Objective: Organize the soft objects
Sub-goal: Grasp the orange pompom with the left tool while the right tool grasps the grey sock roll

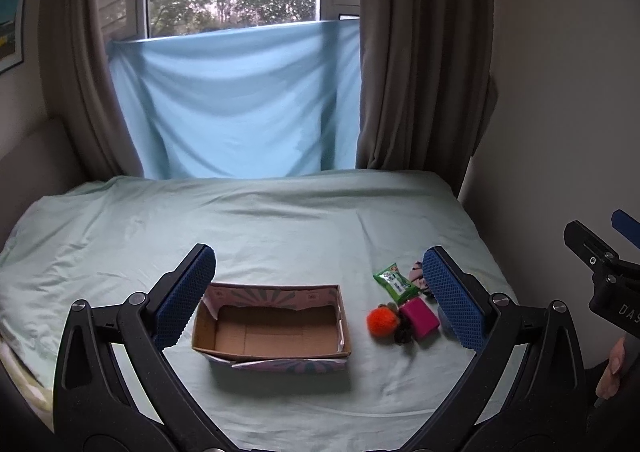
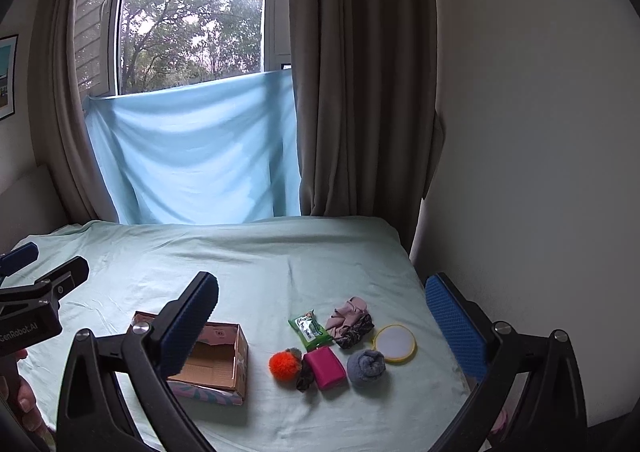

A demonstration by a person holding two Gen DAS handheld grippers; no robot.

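An open cardboard box (image 1: 272, 328) (image 2: 218, 362) with nothing inside sits on the pale green bed sheet (image 1: 280, 219). Right of it lies a cluster of soft items: an orange pompom (image 1: 383, 322) (image 2: 283, 364), a magenta pouch (image 1: 420, 317) (image 2: 325, 367), a green wipes packet (image 1: 394, 280) (image 2: 310, 328), a grey rolled sock (image 2: 366, 367), a pink and patterned scrunchie bundle (image 2: 350, 322), a dark scrunchie (image 2: 305, 382) and a round yellow-rimmed pad (image 2: 395, 342). My left gripper (image 1: 320, 296) hovers open above the box. My right gripper (image 2: 320, 324) hovers open above the cluster. Neither holds anything.
Blue cloth (image 1: 236, 103) hangs over the window between brown curtains (image 1: 420, 51). A wall (image 2: 540, 131) borders the bed's right edge. A hand (image 1: 612, 368) holds the right gripper's handle. Bare sheet stretches behind the box and items.
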